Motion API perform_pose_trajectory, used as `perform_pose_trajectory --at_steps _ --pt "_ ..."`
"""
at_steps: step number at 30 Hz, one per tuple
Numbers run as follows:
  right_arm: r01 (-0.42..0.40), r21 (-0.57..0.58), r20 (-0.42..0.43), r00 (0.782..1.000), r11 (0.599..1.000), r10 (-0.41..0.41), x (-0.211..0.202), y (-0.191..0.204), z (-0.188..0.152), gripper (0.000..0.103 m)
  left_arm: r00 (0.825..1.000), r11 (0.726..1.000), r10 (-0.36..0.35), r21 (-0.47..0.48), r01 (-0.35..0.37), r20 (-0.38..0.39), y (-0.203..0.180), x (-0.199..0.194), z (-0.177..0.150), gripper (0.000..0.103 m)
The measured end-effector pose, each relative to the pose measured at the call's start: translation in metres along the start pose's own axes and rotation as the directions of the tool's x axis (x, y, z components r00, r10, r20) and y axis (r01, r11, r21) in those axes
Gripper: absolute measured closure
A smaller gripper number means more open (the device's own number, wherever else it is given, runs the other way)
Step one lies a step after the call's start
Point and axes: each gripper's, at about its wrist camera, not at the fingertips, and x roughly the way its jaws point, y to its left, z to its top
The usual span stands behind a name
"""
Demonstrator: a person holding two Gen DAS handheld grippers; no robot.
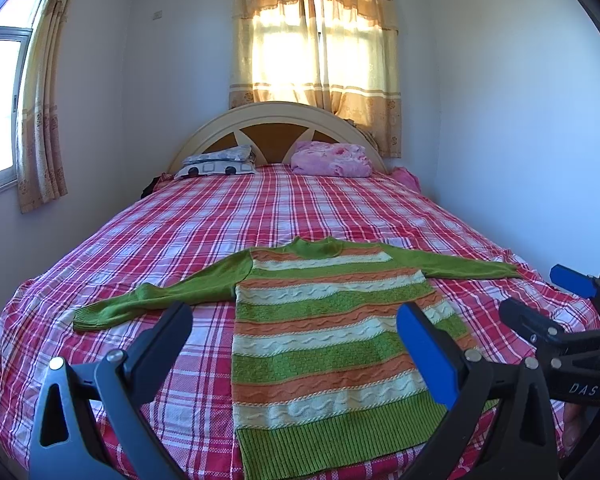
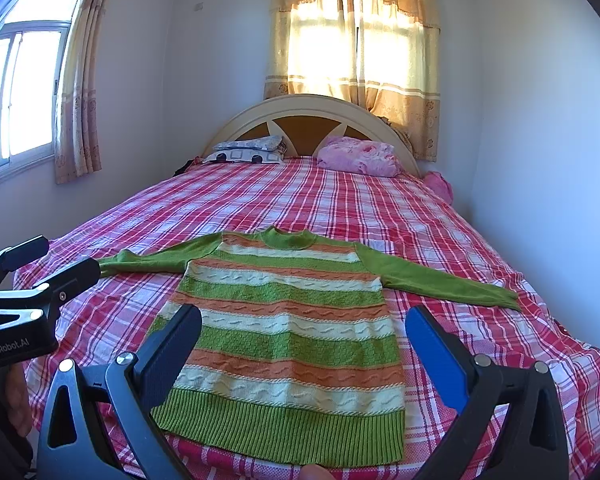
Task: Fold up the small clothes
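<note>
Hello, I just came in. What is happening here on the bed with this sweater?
A person holds a gripping tool in each hand above a striped sweater that lies flat on the checked bed cover, sleeves spread out to both sides. The left tool and the right tool are both open and hold nothing. Neither appears to touch the sweater. No fold is made yet.

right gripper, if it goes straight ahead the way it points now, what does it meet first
Most likely the striped green, orange and cream knitted sweater, spread flat on the red plaid bed sheet. The open right gripper frames its body with nothing between them, though depth is unclear.
</note>
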Motion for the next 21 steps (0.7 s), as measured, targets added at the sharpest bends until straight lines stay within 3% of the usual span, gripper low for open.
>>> perform_pose_trajectory --at_steps 21 --pt "0.0 0.0 -0.001 1.0 1.0 0.0 0.0027 0.0067 -0.0071 0.001 1.0 1.0 0.003 -0.004 -0.003 0.001 0.0013 0.0008 -0.0003 0.0"
